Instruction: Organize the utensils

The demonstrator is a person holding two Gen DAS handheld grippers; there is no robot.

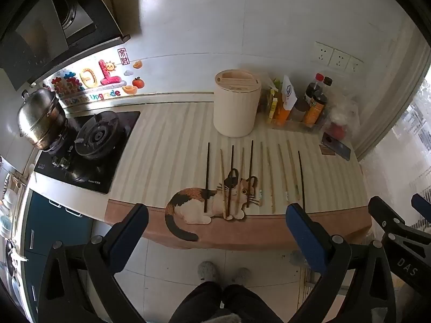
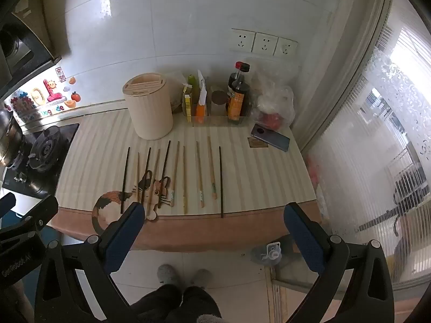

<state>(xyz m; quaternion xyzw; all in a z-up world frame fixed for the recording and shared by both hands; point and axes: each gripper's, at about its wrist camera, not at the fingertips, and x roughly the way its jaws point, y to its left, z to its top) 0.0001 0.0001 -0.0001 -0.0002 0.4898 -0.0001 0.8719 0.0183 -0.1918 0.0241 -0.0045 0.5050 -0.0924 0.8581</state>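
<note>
my grippers: left gripper (image 1: 216,224) and right gripper (image 2: 214,223) both wide open, empty
chopsticks (image 2: 172,177): row near surface (image 2: 256,177) front edge
holder (image 2: 148,107): back edge, beside bottles (image 2: 237,97)

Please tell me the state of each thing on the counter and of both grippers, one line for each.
left gripper: open, holds nothing
right gripper: open, holds nothing
chopsticks: lying flat in a row on the counter, dark and light mixed, not sorted
utensil holder: upright, no utensil sticks out
phone: lying flat
sauce bottle: upright, capped
pot: on the stove, lid on
</note>
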